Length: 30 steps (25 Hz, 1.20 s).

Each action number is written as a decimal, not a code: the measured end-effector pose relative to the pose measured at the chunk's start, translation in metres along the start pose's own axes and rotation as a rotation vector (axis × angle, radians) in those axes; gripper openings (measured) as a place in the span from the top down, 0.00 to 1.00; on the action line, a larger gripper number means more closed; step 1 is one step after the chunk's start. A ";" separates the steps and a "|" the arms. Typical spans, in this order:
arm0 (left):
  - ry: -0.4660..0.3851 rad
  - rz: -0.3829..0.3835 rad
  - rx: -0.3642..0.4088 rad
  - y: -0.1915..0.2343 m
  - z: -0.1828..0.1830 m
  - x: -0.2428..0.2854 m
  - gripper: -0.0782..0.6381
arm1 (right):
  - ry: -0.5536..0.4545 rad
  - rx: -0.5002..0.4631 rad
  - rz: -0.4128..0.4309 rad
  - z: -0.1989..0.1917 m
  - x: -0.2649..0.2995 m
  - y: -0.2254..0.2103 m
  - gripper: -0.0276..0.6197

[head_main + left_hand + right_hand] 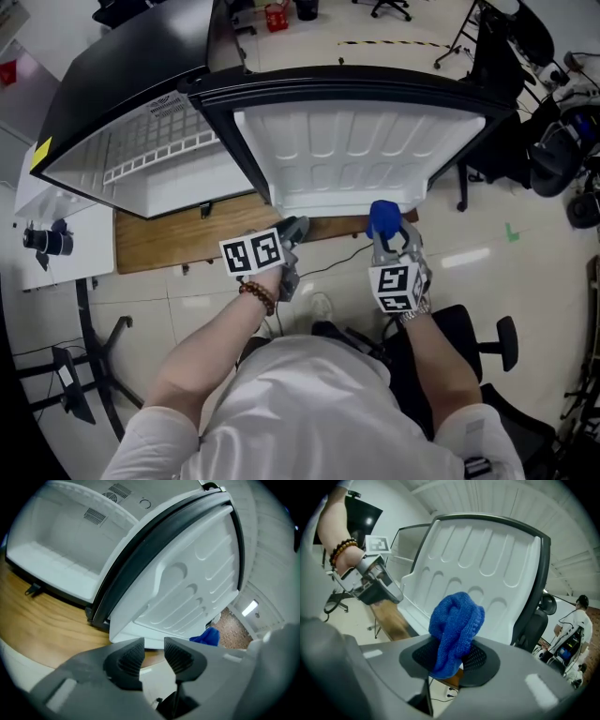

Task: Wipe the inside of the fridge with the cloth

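A small black fridge lies on a wooden table, its door swung wide with the white inner liner facing me. My right gripper is shut on a bunched blue cloth, held just in front of the door's lower edge; the cloth also shows in the head view. My left gripper hangs open with nothing between its pads, near the door's lower hinge-side corner. The fridge's white inside lies to the left, with a wire shelf.
The wooden table carries the fridge. A white side table with a black camera stands at left. Office chairs and stands crowd the right and far side. A person stands far right in the right gripper view.
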State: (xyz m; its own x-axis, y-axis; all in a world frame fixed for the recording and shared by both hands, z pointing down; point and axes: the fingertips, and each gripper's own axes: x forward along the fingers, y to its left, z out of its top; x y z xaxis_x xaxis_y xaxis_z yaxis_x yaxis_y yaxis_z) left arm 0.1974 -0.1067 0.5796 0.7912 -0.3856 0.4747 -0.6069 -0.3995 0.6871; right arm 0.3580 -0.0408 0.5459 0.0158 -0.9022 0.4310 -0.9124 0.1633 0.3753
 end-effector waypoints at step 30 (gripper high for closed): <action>-0.351 -0.195 -0.266 0.005 0.017 0.002 0.78 | -0.087 -0.073 0.123 0.036 -0.008 0.032 0.78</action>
State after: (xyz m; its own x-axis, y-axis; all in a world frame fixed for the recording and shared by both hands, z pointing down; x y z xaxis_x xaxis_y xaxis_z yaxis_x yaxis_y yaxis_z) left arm 0.1950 -0.1239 0.5747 0.7875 -0.6001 0.1404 -0.3735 -0.2834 0.8833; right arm 0.3137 -0.0427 0.5244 -0.1327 -0.9042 0.4060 -0.8733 0.3004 0.3836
